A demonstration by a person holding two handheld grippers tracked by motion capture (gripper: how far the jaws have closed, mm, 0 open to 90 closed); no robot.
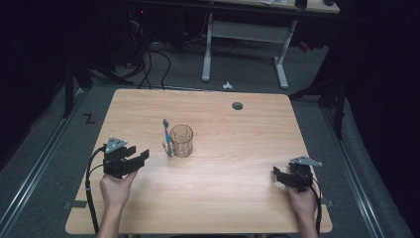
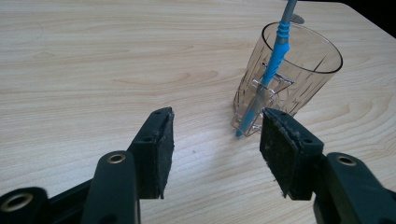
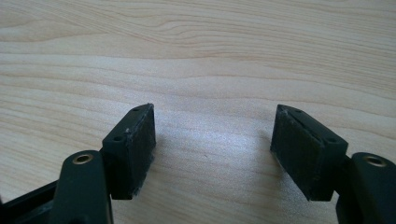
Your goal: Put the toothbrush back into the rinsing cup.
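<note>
A clear faceted glass [image 1: 182,140] [image 2: 286,84] stands upright near the middle of the wooden table [image 1: 237,148]. A blue and grey toothbrush [image 1: 168,138] [image 2: 271,70] leans against its left outer side, through the glass's handle, bristle head up. My left gripper [image 1: 140,157] [image 2: 217,140] sits left of the glass, apart from it, jaws open with bare table between them. At the right side of the table my right gripper [image 1: 277,174] [image 3: 215,140] rests low, open, nothing between its pads.
A round dark cable hole [image 1: 237,105] lies at the table's far right. Beyond the far edge stand a white desk frame [image 1: 245,44] and floor cables [image 1: 148,64]. A metal rail [image 1: 39,163] runs along the floor at left.
</note>
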